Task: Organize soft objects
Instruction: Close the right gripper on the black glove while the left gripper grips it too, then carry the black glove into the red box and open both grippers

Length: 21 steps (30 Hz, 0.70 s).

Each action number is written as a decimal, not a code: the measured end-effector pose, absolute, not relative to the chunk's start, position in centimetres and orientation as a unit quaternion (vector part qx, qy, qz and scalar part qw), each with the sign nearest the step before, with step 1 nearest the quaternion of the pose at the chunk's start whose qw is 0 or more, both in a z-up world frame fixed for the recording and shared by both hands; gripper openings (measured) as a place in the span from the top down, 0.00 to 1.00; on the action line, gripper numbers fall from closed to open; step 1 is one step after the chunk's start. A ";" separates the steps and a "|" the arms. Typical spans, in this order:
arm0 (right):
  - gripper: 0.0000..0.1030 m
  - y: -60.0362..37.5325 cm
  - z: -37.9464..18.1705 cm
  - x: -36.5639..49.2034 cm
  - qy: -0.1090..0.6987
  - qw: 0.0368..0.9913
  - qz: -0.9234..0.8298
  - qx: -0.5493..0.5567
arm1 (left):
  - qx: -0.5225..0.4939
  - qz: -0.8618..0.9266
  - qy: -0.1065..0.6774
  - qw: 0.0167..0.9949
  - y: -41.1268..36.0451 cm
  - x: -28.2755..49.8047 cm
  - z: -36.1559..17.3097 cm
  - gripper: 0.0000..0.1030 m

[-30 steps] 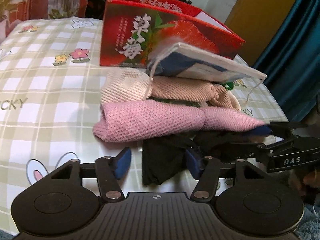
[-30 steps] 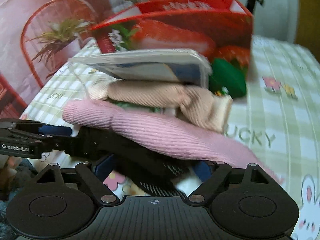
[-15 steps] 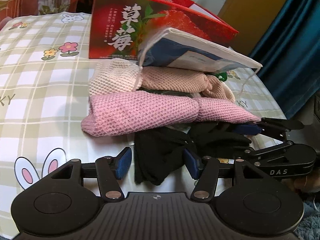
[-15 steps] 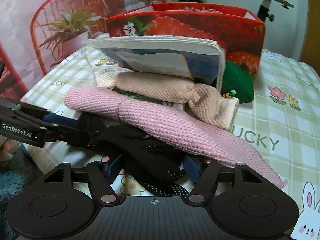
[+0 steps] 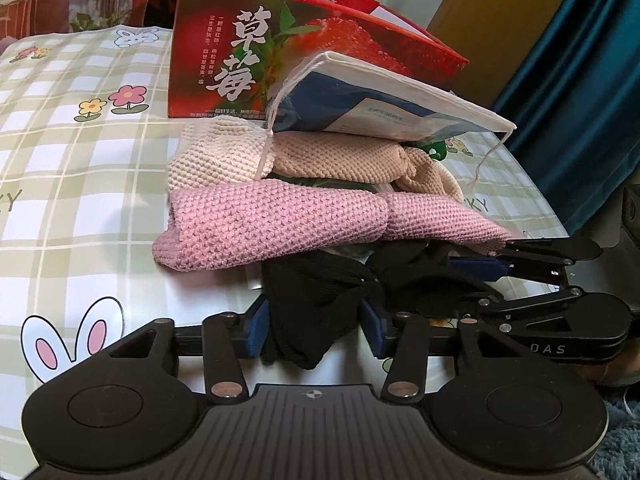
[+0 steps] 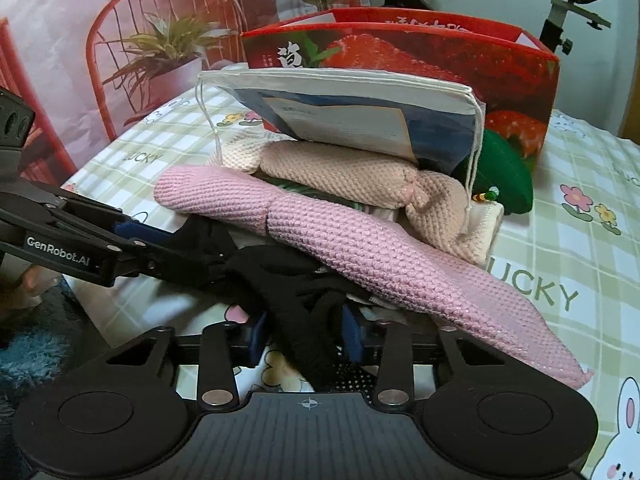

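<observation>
Grippers both clench one black garment at the table's near edge, the left gripper and right gripper each pinching a bunch; next, probably, drawing it from under the pink knit.

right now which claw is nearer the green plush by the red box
Right. The green plush lies on the far right of the pile, on the right claw's side. The left claw is at the pile's other end, where the knits hide nearly all of the plush.
</observation>
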State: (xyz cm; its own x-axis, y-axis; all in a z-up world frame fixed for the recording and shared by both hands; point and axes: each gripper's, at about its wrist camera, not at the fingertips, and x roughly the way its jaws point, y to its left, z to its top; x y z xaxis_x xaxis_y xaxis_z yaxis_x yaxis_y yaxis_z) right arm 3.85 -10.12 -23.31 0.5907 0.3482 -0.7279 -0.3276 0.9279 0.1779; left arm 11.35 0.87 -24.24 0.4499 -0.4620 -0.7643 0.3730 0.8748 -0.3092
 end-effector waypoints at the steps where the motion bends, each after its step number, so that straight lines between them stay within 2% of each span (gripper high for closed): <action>1: 0.70 -10.1 -23.3 3.8 0.411 0.891 0.191 0.013 | -0.048 -0.246 0.464 0.850 1.0 11.4 -24.3 0.54; 14: 0.72 -10.1 -23.3 3.8 0.410 0.891 0.193 0.019 | -0.048 -0.247 0.464 0.850 1.0 11.3 -24.3 0.54; 15: 0.75 -10.2 -23.3 3.8 0.409 0.891 0.195 0.020 | -0.048 -0.247 0.463 0.850 1.0 11.3 -24.3 0.55; 21: 0.82 -9.8 -22.5 3.3 0.391 0.897 0.203 0.014 | -0.046 -0.256 0.445 0.857 0.9 10.7 -23.4 0.74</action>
